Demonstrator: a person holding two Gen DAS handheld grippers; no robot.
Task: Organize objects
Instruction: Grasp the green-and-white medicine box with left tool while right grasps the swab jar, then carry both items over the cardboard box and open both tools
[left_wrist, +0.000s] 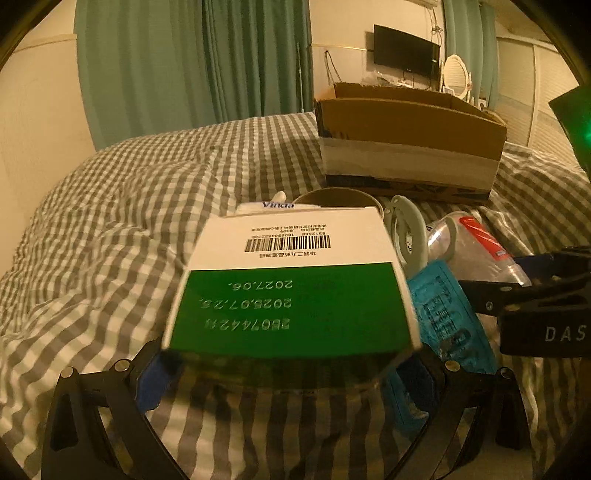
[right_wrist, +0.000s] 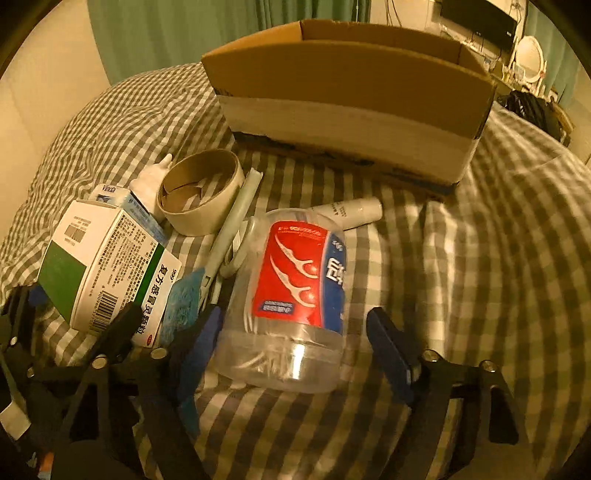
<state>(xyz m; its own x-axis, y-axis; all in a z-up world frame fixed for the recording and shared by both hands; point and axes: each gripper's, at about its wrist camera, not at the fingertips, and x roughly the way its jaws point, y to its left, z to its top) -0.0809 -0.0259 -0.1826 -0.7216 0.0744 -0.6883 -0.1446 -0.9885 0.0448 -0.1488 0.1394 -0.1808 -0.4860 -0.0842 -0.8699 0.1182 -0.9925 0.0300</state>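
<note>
The left gripper (left_wrist: 291, 373) had its two fingers clamped on the near end of a green and white medicine box (left_wrist: 291, 280), holding it tipped up off the gingham bedspread (left_wrist: 129, 206), with the barcode end pointing away toward the far side of the bed. In the right wrist view you could see that same medicine box (right_wrist: 107, 273) sitting at the left edge of the pile with black gripper arms around its lower corner. The right gripper (right_wrist: 295, 347) was spread wide, one blue-padded finger on each side of a clear plastic jar (right_wrist: 291, 291) with a red and blue label that was lying on its side on the covers; couldn't tell if the pads were actually touching it, looked like there was a gap on the right. Just left of the jar there was a crinkly blue packet (right_wrist: 184, 299) and a pale green clip thing (right_wrist: 236, 221), and behind those an empty tape roll (right_wrist: 201, 195) and a small tissue pack (right_wrist: 110, 192) tucked behind the medicine box. A little white tube (right_wrist: 354, 212) lay just behind the jar. The open cardboard box (right_wrist: 354, 110) sat further back on the bed, well apart from the pile, in front of the green curtains (left_wrist: 192, 62).
</note>
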